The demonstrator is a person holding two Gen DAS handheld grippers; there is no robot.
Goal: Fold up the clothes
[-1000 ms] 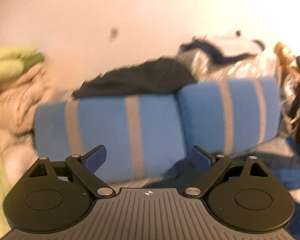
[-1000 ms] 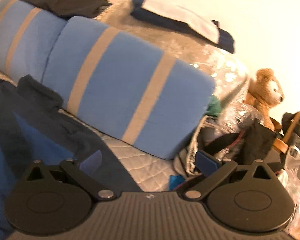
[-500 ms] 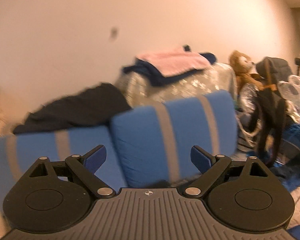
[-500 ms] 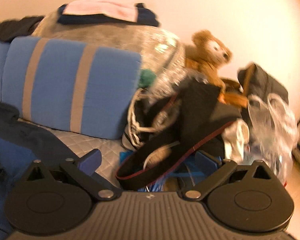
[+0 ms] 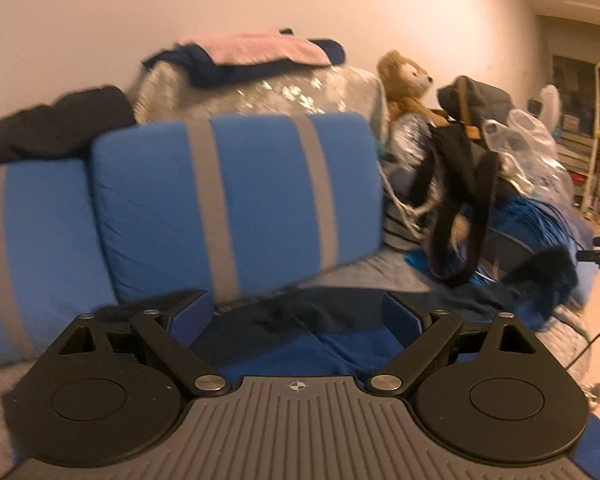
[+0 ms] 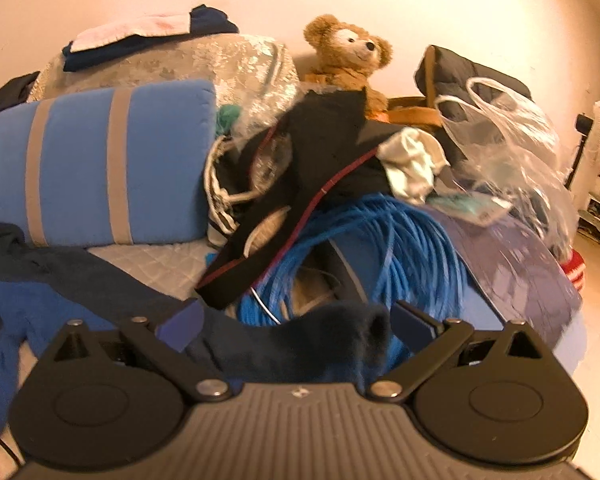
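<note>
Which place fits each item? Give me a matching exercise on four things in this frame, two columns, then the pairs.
Things:
1. teddy bear
2. pink cloth
3. blue cable coil
4. clear plastic bag

Places:
A. on top of the folded dark clothes
B. far right of the pile
C. against the wall at the back
D. low in the pile, under a black garment

Pairs: 1-C, 2-A, 3-D, 4-B

my pads (image 6: 180, 326): matt blue, textured
garment (image 6: 300, 344): soft fleecy navy cloth
bag (image 6: 508, 140), two o'clock: glossy crinkled plastic
</note>
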